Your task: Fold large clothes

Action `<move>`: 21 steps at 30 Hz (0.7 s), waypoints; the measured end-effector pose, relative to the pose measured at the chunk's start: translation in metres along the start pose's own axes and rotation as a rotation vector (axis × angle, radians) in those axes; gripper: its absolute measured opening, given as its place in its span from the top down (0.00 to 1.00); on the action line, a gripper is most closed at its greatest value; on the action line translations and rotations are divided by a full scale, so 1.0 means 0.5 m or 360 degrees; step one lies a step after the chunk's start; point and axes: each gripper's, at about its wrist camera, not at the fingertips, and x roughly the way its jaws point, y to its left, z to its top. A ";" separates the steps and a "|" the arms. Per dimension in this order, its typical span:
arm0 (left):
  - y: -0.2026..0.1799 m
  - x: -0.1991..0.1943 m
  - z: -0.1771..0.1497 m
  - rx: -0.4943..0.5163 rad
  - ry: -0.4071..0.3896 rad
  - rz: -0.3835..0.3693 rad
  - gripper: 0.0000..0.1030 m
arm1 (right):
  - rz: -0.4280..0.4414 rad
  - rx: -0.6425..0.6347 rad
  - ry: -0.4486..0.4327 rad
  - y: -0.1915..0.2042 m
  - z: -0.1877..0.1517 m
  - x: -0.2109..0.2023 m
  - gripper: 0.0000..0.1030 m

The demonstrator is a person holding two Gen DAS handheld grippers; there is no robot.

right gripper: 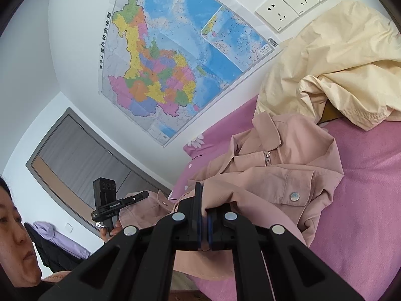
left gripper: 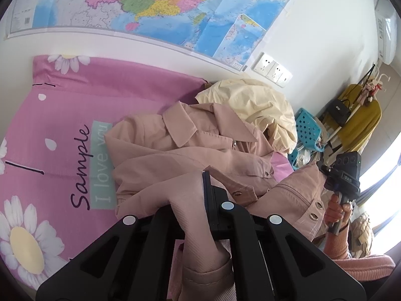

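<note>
A pale pink jacket (left gripper: pixel 175 155) with collar, zip and snap buttons lies crumpled on the pink floral bedsheet (left gripper: pixel 75 105). My left gripper (left gripper: pixel 200 200) is shut on a sleeve of the jacket, which hangs down between its fingers. My right gripper (right gripper: pixel 204 213) is shut on a fold of the same jacket (right gripper: pixel 275 175) near its hem. The right gripper also shows in the left wrist view (left gripper: pixel 343 175), holding the jacket's edge at the right. The left gripper shows in the right wrist view (right gripper: pixel 107 200) at the left.
A cream garment (left gripper: pixel 250 100) is heaped behind the jacket by the wall; it also shows in the right wrist view (right gripper: pixel 338 62). A wall map (left gripper: pixel 150 7) and sockets (left gripper: pixel 273 70) are above. A blue basket (left gripper: pixel 307 128) and a clothes rack (left gripper: pixel 358 115) stand at the right.
</note>
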 end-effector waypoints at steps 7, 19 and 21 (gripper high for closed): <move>-0.001 0.018 0.028 0.0020 0.0004 0.0026 0.98 | 0.0001 0.0049 -0.0011 -0.013 0.017 0.008 0.97; 0.005 0.054 0.061 0.0014 0.0026 0.0056 0.98 | -0.0024 0.0113 -0.0018 -0.038 0.044 0.022 0.97; 0.007 0.061 0.067 0.0012 0.0033 0.0062 0.98 | -0.0023 0.0121 -0.0014 -0.041 0.049 0.027 0.97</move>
